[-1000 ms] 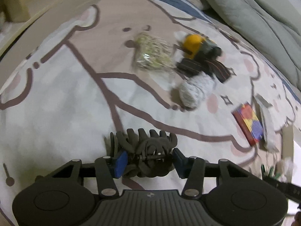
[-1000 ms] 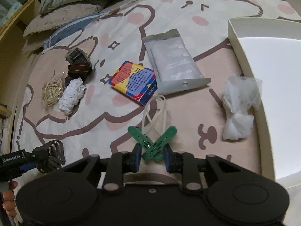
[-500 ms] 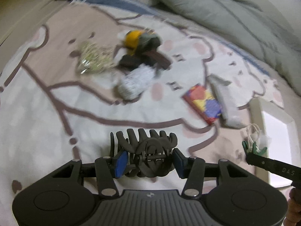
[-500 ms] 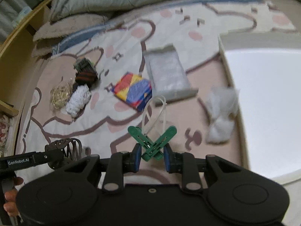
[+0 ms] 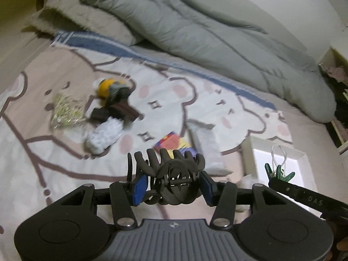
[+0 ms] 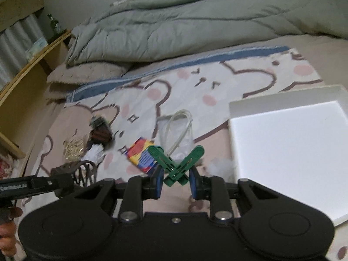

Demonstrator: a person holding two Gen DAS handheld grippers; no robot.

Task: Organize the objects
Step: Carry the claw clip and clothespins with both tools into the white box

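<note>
Two grippers each carry one item clear of the bed, likely bound for the white tray (image 6: 289,152) at 2 o'clock. Left gripper (image 5: 171,184) has its fingers narrowed on a black claw hair clip (image 5: 169,171); right gripper (image 6: 175,182) pinches a green clothes peg (image 6: 176,163) trailing a white loop. Both tilt steeply downward, side by side.

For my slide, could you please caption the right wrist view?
Right gripper clamps a green clothespin above the bedsheet, beside the white tray.
</note>
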